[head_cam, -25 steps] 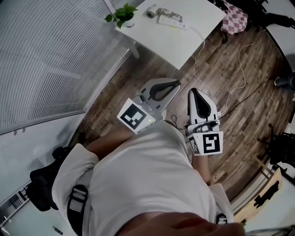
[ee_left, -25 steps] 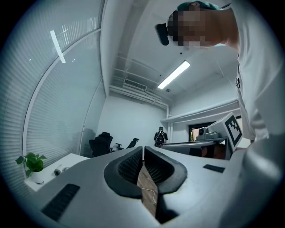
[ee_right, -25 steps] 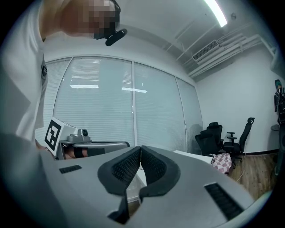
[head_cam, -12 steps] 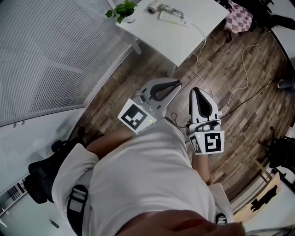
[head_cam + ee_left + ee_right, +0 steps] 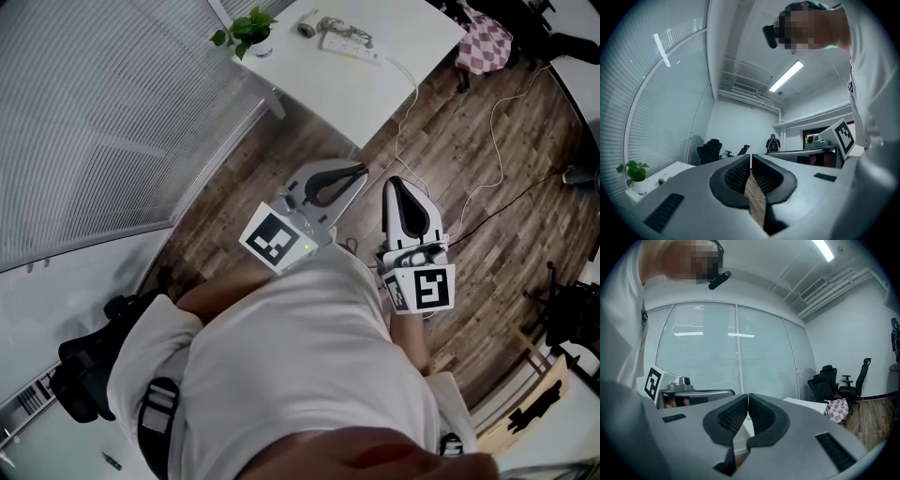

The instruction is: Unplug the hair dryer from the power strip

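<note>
On the white rectangular table [image 5: 375, 84], a long white power strip [image 5: 349, 42] lies beside a small pale hair dryer [image 5: 308, 21]. Well short of the table, the left gripper [image 5: 362, 170] and right gripper [image 5: 393, 183] both have jaws pressed together, empty.

Office, prob. a shared work rm: black swivel chairs [image 5: 827, 380] along the far wall, white table [image 5: 356, 89] w/ small potted plant [image 5: 248, 28]. Curved glass wall w/ closed blinds [image 5: 94, 122] – typical partition. Wood-look floor [image 5: 272, 178] w/ loose cables [image 5: 492, 159]. Overhead – strip light [image 5: 786, 76], AC vent [image 5: 813, 288], exposed ceiling pipes.
</note>
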Demonstrator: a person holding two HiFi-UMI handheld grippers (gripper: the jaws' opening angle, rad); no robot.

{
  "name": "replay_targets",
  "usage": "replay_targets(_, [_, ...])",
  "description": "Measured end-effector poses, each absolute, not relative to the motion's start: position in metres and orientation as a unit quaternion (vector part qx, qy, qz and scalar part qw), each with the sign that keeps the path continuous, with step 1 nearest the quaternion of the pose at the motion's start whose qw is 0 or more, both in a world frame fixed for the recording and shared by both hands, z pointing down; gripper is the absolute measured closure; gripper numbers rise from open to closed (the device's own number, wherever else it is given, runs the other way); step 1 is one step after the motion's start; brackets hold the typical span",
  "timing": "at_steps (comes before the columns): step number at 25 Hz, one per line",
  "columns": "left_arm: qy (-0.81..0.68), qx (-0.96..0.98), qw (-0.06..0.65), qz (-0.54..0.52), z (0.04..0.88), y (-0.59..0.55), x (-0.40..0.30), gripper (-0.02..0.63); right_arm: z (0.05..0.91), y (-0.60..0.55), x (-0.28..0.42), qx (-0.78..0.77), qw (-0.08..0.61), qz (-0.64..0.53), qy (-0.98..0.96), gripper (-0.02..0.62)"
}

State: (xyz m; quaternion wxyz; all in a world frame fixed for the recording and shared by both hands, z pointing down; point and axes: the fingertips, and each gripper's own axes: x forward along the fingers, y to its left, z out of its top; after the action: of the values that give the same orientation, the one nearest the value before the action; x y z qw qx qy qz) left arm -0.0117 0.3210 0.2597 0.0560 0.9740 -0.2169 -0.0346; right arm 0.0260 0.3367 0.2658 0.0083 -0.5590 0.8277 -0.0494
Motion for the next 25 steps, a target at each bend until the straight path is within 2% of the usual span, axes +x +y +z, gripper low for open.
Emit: replay_targets(25, [-0.204, 0.977, 0.055, -0.04, 0.258, 0.098, -0.071, 0.566, 0.266, 0.116, -0.04, -0.559, -0.028, -0.049, 0.827, 0.563])
